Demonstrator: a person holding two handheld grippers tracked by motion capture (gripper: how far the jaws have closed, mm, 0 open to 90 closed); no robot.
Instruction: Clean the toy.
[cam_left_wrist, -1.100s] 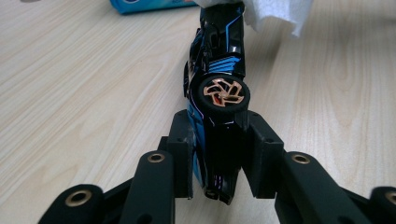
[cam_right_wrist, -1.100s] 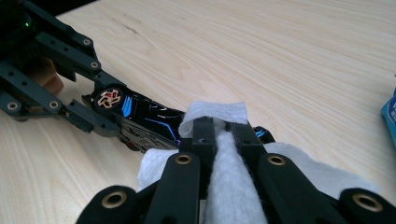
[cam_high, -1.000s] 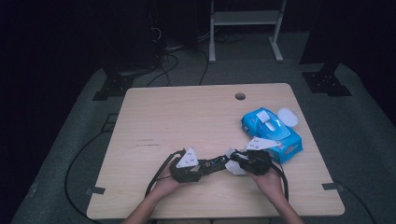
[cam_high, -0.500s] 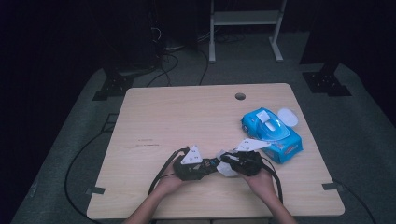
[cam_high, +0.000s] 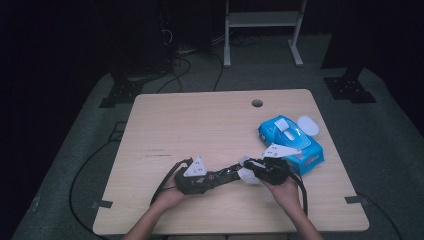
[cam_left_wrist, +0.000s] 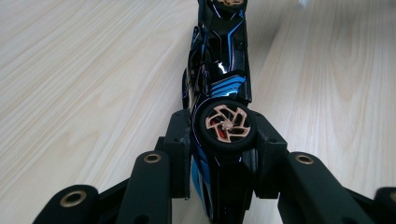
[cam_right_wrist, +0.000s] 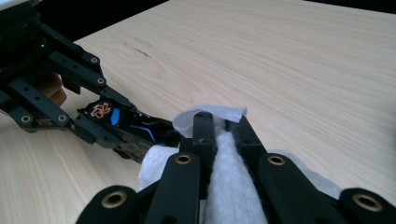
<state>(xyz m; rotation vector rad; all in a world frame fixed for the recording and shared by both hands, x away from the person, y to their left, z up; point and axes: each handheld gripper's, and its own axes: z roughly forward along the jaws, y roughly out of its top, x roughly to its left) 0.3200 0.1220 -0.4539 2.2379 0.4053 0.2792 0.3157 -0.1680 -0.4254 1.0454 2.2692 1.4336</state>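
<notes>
A glossy black toy car (cam_left_wrist: 219, 88) with blue stripes and copper-spoked wheels is gripped by the left claw (cam_left_wrist: 223, 140), whose matte black jaws are closed against both sides of its rear end, one wheel standing between them. The car is seen in the high view (cam_high: 225, 175) at the near middle of the desk (cam_high: 210, 125), stretched between the two claws. A white wipe (cam_right_wrist: 229, 186), soft and fibrous with a folded upper edge, is pinched tight by the right claw (cam_right_wrist: 222, 135), its jaws closed on the sheet; the wipe's loose folds are pressed against the car's front end (cam_right_wrist: 140, 128). In the high view the wipe (cam_high: 247, 172) appears as a crumpled white patch just beside the right claw (cam_high: 267, 170), and the left claw (cam_high: 197, 177) lies to its left. The desk is a pale wood-grain slab with rounded corners and a round cable hole (cam_high: 257, 103) near the far edge. A soft blue packet of wipes (cam_high: 292, 142), its white lid flipped open, lies just beyond the right claw, close to the right edge. The far and left parts of the surface are left bare, giving wide room there.
</notes>
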